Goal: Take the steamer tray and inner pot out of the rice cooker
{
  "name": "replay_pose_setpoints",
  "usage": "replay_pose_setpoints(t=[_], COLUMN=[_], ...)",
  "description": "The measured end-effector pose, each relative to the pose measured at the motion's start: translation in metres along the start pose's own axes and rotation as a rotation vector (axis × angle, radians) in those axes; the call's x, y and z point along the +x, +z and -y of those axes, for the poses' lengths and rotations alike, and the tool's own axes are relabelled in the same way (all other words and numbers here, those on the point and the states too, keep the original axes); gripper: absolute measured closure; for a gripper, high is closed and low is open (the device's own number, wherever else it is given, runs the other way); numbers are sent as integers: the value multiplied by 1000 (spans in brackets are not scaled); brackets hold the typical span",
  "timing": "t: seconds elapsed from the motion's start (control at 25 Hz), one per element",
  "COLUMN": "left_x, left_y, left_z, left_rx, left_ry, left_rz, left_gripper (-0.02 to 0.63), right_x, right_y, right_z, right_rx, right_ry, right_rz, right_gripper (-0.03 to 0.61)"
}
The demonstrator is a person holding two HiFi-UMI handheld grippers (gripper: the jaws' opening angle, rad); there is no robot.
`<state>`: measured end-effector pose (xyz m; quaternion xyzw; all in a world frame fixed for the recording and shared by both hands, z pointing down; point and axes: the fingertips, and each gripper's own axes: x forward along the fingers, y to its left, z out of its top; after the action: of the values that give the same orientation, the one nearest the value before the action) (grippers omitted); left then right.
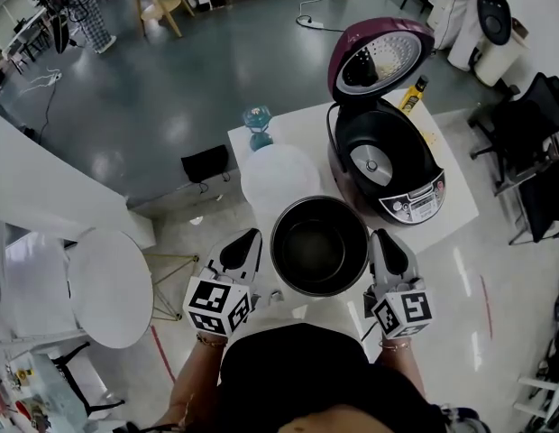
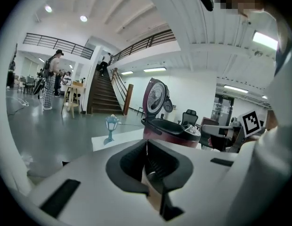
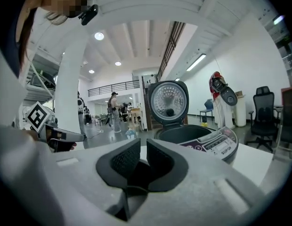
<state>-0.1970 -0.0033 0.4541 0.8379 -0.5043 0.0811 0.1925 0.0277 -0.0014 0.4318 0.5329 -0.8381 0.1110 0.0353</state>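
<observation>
The black inner pot [image 1: 319, 246] stands on the white table [image 1: 451, 207] near its front edge, empty and upright. My left gripper [image 1: 252, 237] is just left of its rim and my right gripper [image 1: 380, 237] just right of it; neither touches it. Behind the pot lies the round white steamer tray [image 1: 279, 177]. The maroon rice cooker [image 1: 388, 165] stands at the back right with its lid [image 1: 379, 57] up and no pot in its well. The left gripper [image 2: 146, 144] is shut on nothing. The right gripper [image 3: 143, 147] shows a narrow slit with nothing in it.
A small teal lantern ornament [image 1: 257, 123] stands at the table's back left corner and a yellow bottle [image 1: 413, 93] behind the cooker. A round white stool [image 1: 108, 287] is on the left, a black box [image 1: 205, 162] on the floor, office chairs [image 1: 532, 124] on the right.
</observation>
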Motion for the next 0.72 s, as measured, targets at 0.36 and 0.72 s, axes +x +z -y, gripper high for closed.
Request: replay_pose_setpoints(t=[0.36,0.72], left_x=[-35,-49], left_y=[34,35], left_z=[14,23], left_rx=[61,62], left_ry=[55,43], left_rz=[143,176], left_gripper=[607,607], right_x=[-15,-19], right_y=[40,43], right_z=[-33,-55], right_rx=[-37,-98], right_ry=[44,83], right_rz=[157,172], right_gripper=[543,572])
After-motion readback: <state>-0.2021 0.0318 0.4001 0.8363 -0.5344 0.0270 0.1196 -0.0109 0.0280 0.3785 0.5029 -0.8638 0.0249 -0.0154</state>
